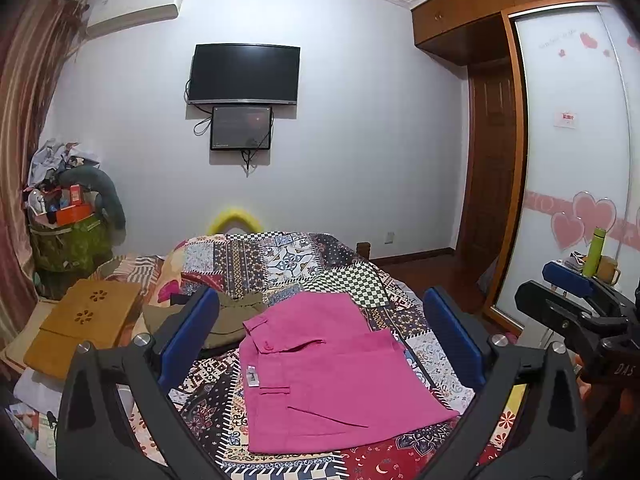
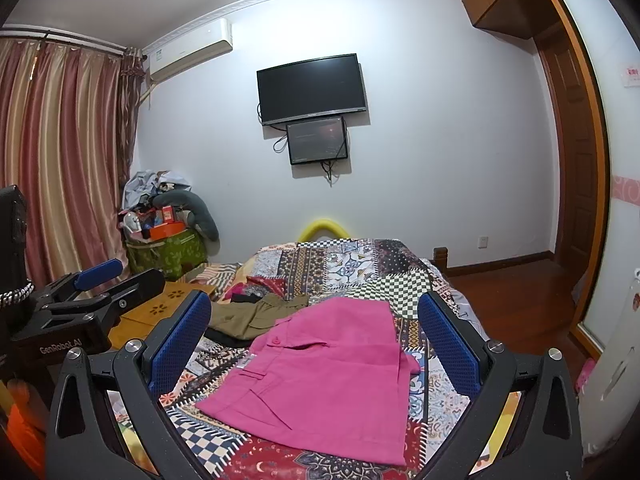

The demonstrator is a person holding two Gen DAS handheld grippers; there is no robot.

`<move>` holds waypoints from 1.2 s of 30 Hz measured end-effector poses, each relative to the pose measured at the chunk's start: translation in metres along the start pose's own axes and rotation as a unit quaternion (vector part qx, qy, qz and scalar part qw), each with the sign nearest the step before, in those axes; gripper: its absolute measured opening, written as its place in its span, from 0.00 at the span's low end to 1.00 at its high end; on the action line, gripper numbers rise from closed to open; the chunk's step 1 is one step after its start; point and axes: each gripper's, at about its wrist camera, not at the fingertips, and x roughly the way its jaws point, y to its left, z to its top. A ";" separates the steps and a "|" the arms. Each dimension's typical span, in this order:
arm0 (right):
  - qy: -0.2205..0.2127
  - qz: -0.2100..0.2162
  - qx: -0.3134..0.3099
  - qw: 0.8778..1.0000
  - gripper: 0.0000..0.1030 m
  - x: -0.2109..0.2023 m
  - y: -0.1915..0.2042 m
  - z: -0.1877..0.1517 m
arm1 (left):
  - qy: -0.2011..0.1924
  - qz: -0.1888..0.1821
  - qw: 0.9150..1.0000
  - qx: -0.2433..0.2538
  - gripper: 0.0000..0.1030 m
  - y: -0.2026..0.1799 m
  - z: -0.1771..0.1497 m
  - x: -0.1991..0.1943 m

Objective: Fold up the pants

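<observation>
Left claw [image 1: 320, 340] gaping wide, blue pads apart, nothing between them; right claw [image 2: 316, 344] likewise spread and empty. Both raised above the bed [image 1: 304, 252], clear of the cloth, side by side with each showing at the edge of the other's view.

Straight ahead of and below both claws: pink pants [image 1: 336, 376], lying flat on the patchwork quilt [image 2: 344, 264]. Already doubled into a compact rectangle, judging by the layered edges, with the waistband button and white label turned toward the left claw's side. Beyond the left claw's left pad: an olive-green garment [image 1: 236, 320], crumpled, just touching or barely short of the pink pants' far corner; hard to tell which. Further left of that, a wooden lap tray [image 1: 84, 324] at the bed's edge.

Step in hand, as a judgement: either a pause after a completed fold or a hover before one last fold. Pants look largely done, though loosely stacked, with one layer offset near the right claw's side.

Next move, if another fold is wanted: lower both claws to the near hem, pinch through all layers at the two corners, lift and carry toward the waistband, lay down squarely. Otherwise: reach past the pink pants for the olive-green garment. Care needed against dragging the folded stack across the quilt.
</observation>
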 end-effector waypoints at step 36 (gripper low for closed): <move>-0.002 -0.005 0.003 1.000 1.00 0.000 -0.004 0.000 | -0.001 -0.002 1.000 0.002 1.00 0.001 -0.001 0.001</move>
